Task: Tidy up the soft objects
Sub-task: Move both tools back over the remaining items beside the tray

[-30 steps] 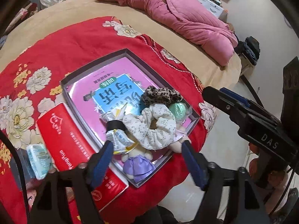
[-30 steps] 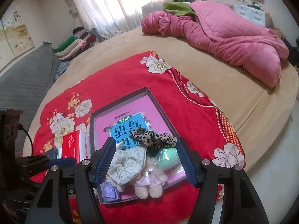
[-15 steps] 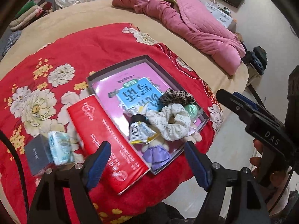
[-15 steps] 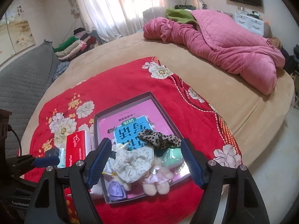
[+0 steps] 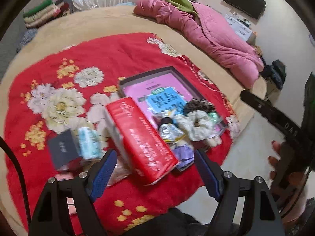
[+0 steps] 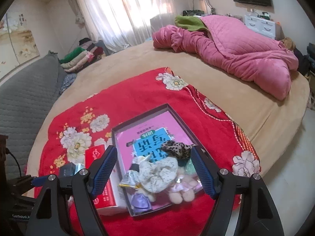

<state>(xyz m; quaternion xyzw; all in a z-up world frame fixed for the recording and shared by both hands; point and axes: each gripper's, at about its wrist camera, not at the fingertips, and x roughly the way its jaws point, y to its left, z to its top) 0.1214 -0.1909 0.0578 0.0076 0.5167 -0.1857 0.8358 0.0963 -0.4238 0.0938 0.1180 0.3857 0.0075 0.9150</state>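
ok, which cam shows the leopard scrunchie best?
Right wrist. The leopard scrunchie sits sharp and near the middle, its spots clear. The left wrist view shows it motion-blurred, a dark patch behind the white floral scrunchie.

The plush doll (image 6: 178, 193) is being mostly hidden under the floral scrunchie (image 6: 157, 174); the red box (image 6: 102, 177) is being partly covered by the right gripper's finger (image 6: 104, 169)

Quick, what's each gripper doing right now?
Left gripper: open, holding nothing.
Right gripper: open, has just widened, holding nothing.
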